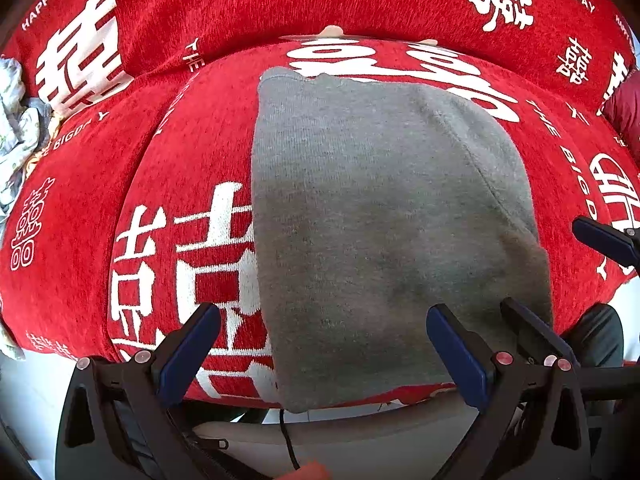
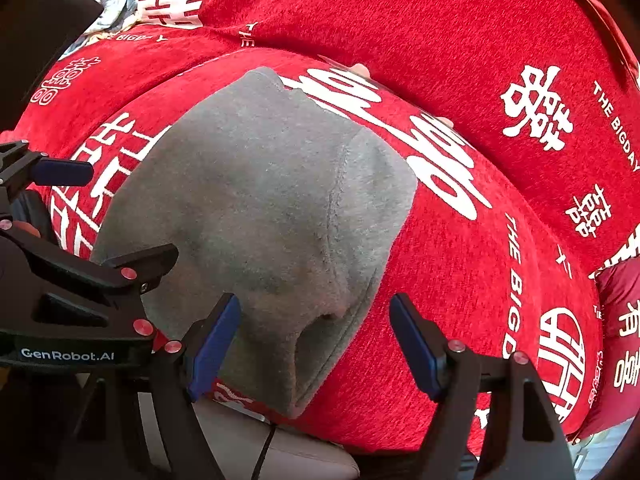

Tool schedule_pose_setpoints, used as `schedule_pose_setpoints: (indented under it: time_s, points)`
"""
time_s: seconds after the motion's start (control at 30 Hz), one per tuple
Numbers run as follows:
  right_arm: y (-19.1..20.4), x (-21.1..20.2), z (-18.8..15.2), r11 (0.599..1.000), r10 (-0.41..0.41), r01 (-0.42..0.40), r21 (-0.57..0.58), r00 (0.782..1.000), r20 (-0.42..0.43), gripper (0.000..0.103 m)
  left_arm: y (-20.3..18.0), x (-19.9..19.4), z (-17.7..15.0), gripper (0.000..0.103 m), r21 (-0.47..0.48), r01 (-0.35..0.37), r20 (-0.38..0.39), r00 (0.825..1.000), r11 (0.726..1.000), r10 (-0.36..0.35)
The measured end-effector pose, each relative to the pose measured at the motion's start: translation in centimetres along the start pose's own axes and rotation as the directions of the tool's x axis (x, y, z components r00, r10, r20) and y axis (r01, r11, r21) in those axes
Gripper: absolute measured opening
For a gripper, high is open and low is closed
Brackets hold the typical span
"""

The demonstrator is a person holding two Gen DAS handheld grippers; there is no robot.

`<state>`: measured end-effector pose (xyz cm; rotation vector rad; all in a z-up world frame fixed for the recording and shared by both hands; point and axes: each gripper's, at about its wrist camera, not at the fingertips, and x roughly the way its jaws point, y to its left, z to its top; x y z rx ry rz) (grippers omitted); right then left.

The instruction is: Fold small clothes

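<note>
One grey knit garment (image 1: 384, 216) lies folded flat on the red seat cushion (image 1: 192, 160) printed with white characters, its near edge hanging slightly over the cushion's front. Left gripper (image 1: 324, 356) is level at that front edge with fingers spread wide and holding nothing, one blue pad on the red cover, the other over the grey cloth; right gripper (image 2: 316, 344) sits just beside it, also spread and empty, straddling the garment's near right corner. Count: one grey garment, two grippers, one crumpled pale cloth (image 1: 16, 120) far left.
</note>
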<state>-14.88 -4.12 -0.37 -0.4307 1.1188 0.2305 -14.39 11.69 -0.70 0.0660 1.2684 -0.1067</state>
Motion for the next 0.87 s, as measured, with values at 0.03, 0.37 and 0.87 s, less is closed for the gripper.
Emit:
schedule_pose_setpoints:
  time_s: [0.03, 0.37, 0.87]
  points:
    - [0.01, -0.03, 0.01, 1.0, -0.001, 0.001, -0.001, 1.0, 0.0, 0.08, 0.0, 0.01, 0.01, 0.103, 0.0, 0.0, -0.001, 1.0, 1.0, 0.0]
    - [0.06, -0.03, 0.01, 1.0, -0.001, 0.001, 0.0, 1.0, 0.0, 0.08, 0.3, 0.19, -0.09, 0.103, -0.003, 0.0, -0.01, 1.0, 1.0, 0.0]
    - [0.24, -0.05, 0.07, 1.0, -0.004, 0.004, -0.003, 1.0, -0.001, 0.08, 0.63, 0.24, -0.33, 0.103, -0.004, 0.003, -0.011, 1.0, 1.0, -0.003]
